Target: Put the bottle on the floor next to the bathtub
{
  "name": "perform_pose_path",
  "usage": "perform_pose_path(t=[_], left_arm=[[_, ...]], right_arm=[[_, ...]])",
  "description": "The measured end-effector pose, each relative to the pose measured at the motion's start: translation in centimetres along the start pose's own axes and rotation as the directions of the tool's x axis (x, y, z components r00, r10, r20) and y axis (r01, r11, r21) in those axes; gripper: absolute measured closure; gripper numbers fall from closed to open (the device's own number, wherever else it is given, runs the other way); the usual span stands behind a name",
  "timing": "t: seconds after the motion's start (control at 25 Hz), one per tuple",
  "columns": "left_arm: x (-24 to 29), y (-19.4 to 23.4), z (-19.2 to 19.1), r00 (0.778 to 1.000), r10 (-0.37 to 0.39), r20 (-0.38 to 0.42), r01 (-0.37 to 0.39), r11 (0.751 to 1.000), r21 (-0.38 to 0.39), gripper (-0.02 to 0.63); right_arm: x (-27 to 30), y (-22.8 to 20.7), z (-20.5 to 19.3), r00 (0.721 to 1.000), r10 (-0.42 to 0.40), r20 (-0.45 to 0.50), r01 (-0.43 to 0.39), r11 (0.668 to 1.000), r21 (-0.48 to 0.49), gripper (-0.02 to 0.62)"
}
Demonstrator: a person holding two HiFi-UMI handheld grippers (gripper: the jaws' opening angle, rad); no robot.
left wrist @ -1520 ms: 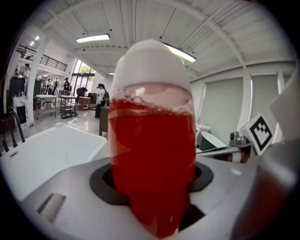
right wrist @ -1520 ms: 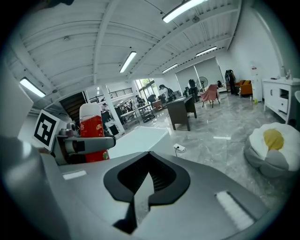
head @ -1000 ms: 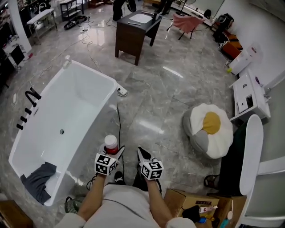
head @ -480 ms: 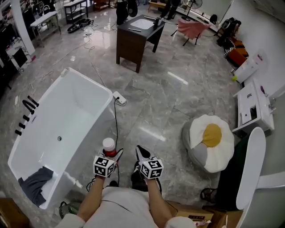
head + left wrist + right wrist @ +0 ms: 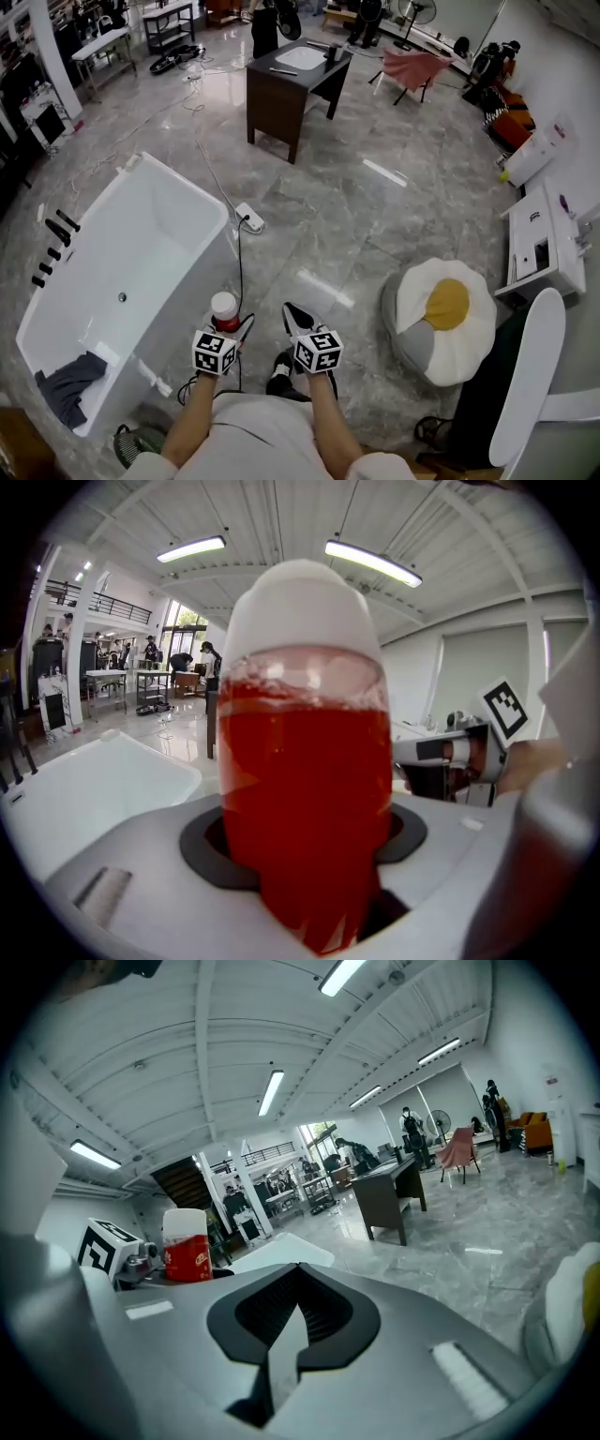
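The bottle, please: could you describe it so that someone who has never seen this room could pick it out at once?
Find the large white bathtub on the grey floor; just off its near right side, two claws sit side by side. The bottle stands upright in the left claw: red body, white cap, while the right claw beside it is shut and empty.

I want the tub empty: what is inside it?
A dark cloth lies at the tub's near end, and a drain at mid-floor; anything under the cloth is hidden.
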State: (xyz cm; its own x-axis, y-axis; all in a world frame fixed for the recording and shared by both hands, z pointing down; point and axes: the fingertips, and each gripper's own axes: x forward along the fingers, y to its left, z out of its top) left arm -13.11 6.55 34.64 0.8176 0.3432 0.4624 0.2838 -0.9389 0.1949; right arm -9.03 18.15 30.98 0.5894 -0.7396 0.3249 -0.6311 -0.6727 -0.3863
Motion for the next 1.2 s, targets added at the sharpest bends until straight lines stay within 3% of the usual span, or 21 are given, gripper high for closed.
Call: perform_pose_path(t=[0.4,0.56,0.68,0.92,1.08,1.2], left_arm=[[3.5,-1.6,1.9,0.997,0.071,0.043,-0.069,0.997,-0.038,0.278],[3.1,-0.9,2.0,0.995,0.096,0.031,-0.094,0.995,-0.042,0.278],[4.1,-0.2,1.9,0.995,0.097,0.021,-0.096,0.995,-0.04,0.278],[7.2,2.4,2.0,0.995,0.104,0.004,-0.104,0.993,-0.061,0.278],[9.8,4.2,3.6,0.996,0.092,0.007,-0.091,0.995,-0.049,0.278],[11.8,5.6,4.8,0.997,0.072,0.002,-0.072,0.997,-0.022,0.278]], right_arm=[[-0.1,-4.7,2.8,0.996,0.086,-0.016,-0.087,0.995,-0.049,0.595],[0.8,-4.2,3.5,0.989,0.144,-0.041,-0.148,0.983,-0.105,0.595],[2.1,-3.9,2.8,0.972,0.198,-0.126,-0.222,0.949,-0.222,0.594],[4.6,-4.3,3.7,0.935,0.271,-0.231,-0.338,0.877,-0.341,0.594],[7.1,-4.7,5.5,0.898,0.307,-0.314,-0.42,0.81,-0.409,0.594],[9.5,-4.0,7.4,0.859,0.355,-0.368,-0.5,0.737,-0.456,0.594]])
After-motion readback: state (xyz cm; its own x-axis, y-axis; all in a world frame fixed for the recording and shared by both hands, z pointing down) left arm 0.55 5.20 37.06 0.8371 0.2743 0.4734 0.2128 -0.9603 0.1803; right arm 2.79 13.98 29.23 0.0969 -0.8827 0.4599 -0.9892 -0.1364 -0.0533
